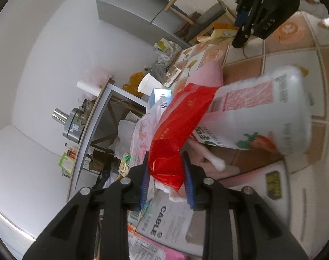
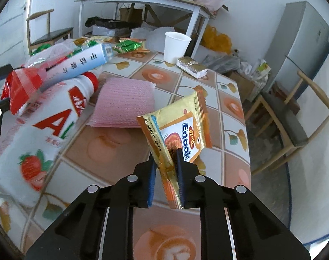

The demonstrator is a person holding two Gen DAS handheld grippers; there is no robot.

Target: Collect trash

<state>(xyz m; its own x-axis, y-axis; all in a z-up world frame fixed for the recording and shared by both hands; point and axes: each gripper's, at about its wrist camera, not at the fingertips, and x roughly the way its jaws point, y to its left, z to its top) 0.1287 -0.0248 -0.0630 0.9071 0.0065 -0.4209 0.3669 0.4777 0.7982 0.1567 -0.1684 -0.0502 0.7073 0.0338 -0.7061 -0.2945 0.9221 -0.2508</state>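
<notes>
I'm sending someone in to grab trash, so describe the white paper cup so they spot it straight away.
Find the tiled table with the coffee-art and leaf pattern. At its far edge, past the pink cloth, the white paper cup stands upright beside a gold-wrapped packet. It is the only plain, unprinted, open-topped thing among printed wrappers and bottles.

red wrapper, gold snack packet, pink cloth, white cup

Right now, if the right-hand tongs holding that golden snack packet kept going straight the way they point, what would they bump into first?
Probably the pink textured cloth lying on the tiled tabletop, just beyond the golden snack packet in the right tongs. Depth is hard to judge, so they might meet bare tabletop first.
</notes>
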